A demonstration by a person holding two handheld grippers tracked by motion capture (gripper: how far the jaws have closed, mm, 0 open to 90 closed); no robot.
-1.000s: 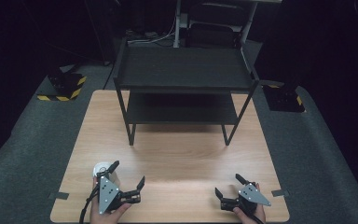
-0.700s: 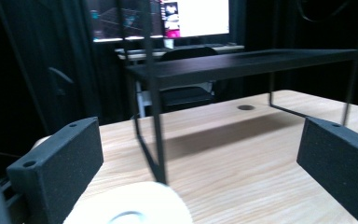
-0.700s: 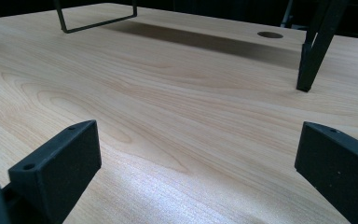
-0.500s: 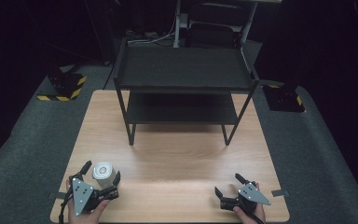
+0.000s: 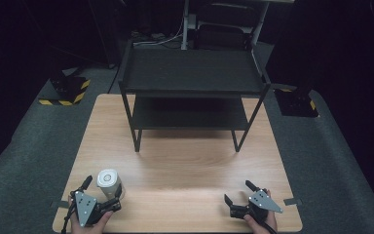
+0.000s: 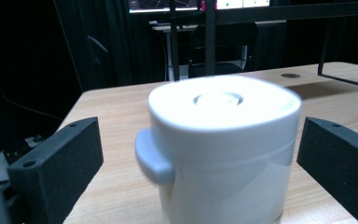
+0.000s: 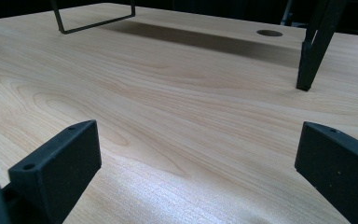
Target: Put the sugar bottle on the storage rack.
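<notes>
On the table point(image 5: 185, 170), at the near left corner, the left gripper point(image 5: 101, 191) sits in a person's hand. Its two black jaws are wide open. A white can point(image 5: 109, 182) stands between them. In the left gripper view, the can point(image 6: 223, 154) is very close and a bit blurry. It stands up straight on the wood. There is a gap on each side, so the jaws do not touch it. The can has a round white lid with a small ring in the middle, and a little grey tab sticks out on one side. No words or labels can be read on the can. The grey plate on the left gripper has small dots on it but no writing.

Behind the can, farther back in the middle of the table, stands a black rack point(image 5: 192, 92) with two shelves. Its thin legs rest on the wood. No writing can be seen on it.

To the right, at the near right corner, the right gripper point(image 5: 235, 192) sits in the other hand. Its jaws are wide open too, and it holds nothing. In the right gripper view, bare wood lies between the jaws, and one rack leg point(image 7: 313, 51) stands on the table farther off. The right gripper is well apart from the can.

On the floor, off the left side of the table, lies a block with yellow and black stripes point(image 5: 67, 93). It has no words that can be read.
</notes>
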